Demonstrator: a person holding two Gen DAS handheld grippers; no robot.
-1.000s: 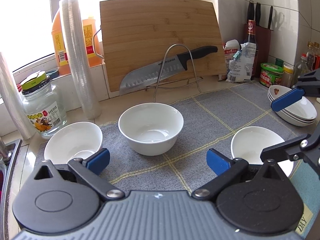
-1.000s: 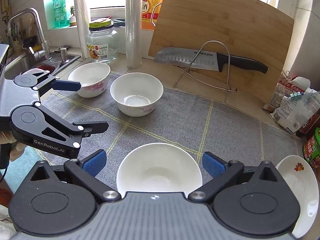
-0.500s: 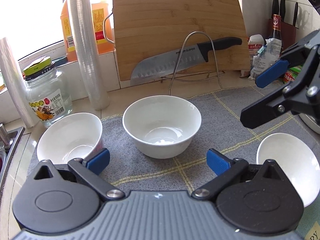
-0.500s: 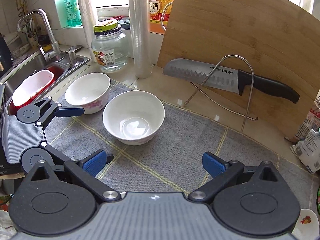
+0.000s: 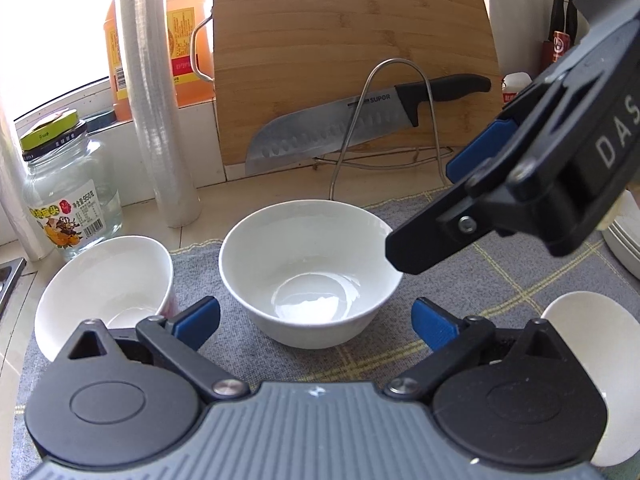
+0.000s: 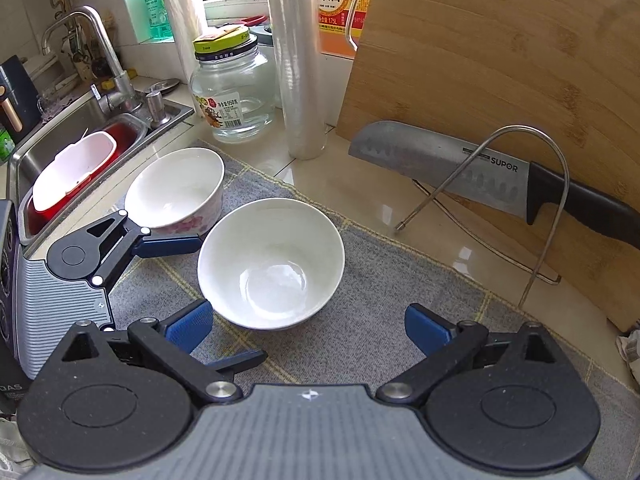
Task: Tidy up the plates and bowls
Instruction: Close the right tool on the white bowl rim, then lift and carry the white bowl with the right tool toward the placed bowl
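A plain white bowl (image 5: 310,268) (image 6: 272,264) stands in the middle of the grey mat (image 5: 520,280). My left gripper (image 5: 316,320) (image 6: 232,300) is open just in front of it, one finger on either side of its near wall. My right gripper (image 6: 308,326) (image 5: 436,208) is open too and comes in from the right, its lower finger over the bowl's right rim. A floral bowl (image 5: 104,284) (image 6: 176,192) sits to the left. A shallow white bowl (image 5: 592,328) lies at the right, partly hidden by my left gripper's body.
Stacked plates (image 5: 624,240) sit at the far right edge. Behind the mat, a knife (image 6: 440,164) rests on a wire rack (image 6: 552,208) against a bamboo board (image 6: 500,60). A glass jar (image 6: 232,92) and a cling-film roll (image 6: 300,60) stand at back left, beside the sink (image 6: 80,140).
My right gripper swung left, away from the shallow bowl and over to the middle bowl. My left gripper closed in on the same bowl. Both stayed open.
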